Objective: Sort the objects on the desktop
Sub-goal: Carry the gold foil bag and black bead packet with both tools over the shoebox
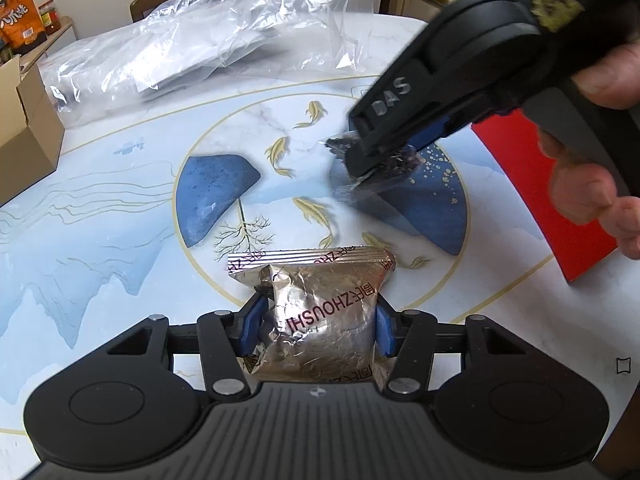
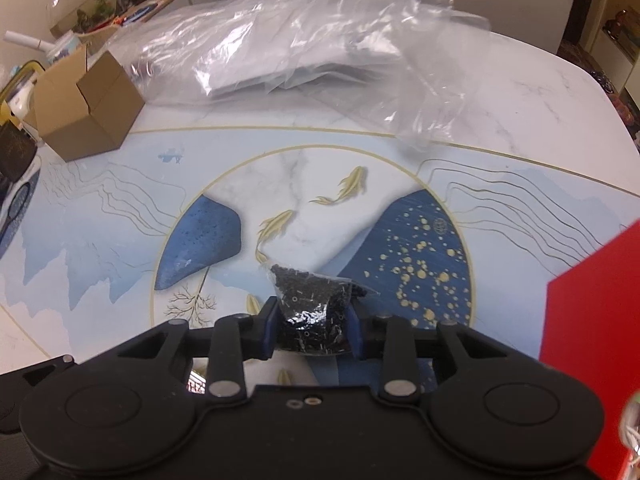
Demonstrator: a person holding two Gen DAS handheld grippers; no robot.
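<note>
My left gripper [image 1: 318,320] is shut on a crinkled silver foil packet [image 1: 320,312] printed "ZHOUSHI" and holds it above the patterned table [image 1: 120,200]. My right gripper [image 2: 314,320] is shut on a small clear bag of tiny black parts [image 2: 314,304], also held above the table. The right gripper also shows in the left wrist view [image 1: 368,160], at the upper right, with the small bag [image 1: 384,160] between its fingers. A large clear plastic bag [image 2: 304,44] with flat white items inside lies at the far side of the table; it also shows in the left wrist view [image 1: 208,40].
A brown cardboard box [image 2: 86,104] stands at the table's far left, also in the left wrist view [image 1: 24,128]. A red flat box [image 2: 592,340] lies at the right edge, also in the left wrist view [image 1: 560,200]. A shelf with snack bags [image 1: 24,16] stands behind the table.
</note>
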